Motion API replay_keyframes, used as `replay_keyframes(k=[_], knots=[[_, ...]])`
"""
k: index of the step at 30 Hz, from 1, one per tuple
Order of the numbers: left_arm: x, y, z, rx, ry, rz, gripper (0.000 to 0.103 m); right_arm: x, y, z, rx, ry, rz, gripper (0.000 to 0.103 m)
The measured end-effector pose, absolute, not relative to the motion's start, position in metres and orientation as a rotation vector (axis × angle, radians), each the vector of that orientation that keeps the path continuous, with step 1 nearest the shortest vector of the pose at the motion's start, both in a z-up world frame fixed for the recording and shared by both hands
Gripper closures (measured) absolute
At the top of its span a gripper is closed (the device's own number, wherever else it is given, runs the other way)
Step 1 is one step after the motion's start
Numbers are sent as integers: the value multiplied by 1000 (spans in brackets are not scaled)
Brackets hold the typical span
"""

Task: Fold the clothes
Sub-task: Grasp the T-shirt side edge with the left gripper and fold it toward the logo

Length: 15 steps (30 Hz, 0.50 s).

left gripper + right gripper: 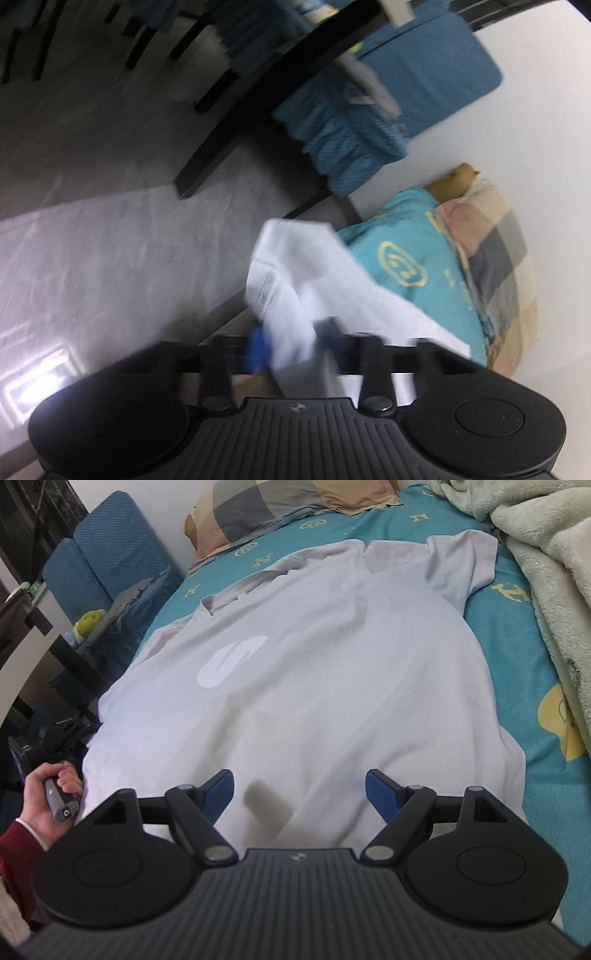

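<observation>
White T-shirt [303, 686] lies spread flat on the bed [517, 635], hem at the near edge. Left gripper [291, 347] pinches a hem corner; right gripper [299, 794] hovers spread above the hem. Judged step: side fold; next, secure the opposite corner.

A bed [517, 635] with teal printed sheet, checked pillow [258, 506] and cream blanket [546, 554]; blue cushioned chair [107, 550] against white wall [546, 110]; grey floor [110, 184].

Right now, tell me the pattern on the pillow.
The pillow has large checks in grey, beige and pinkish tan, shown best in the right wrist view.
</observation>
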State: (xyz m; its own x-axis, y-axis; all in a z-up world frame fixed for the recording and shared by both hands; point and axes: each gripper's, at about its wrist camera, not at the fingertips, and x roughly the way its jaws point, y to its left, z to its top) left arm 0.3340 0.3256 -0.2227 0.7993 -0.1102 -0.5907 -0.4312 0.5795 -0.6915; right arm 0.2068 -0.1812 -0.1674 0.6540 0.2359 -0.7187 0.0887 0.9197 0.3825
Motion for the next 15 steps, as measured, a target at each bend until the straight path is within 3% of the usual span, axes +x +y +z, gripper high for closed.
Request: replay_keyframes(k=[8,15], knots=[[315,277,-130,-581,450,134,93,204,-185,-154,385,825,58,23],[300,155,-49,-257,332,11,93,197,-201,-143,401,789,11,23]])
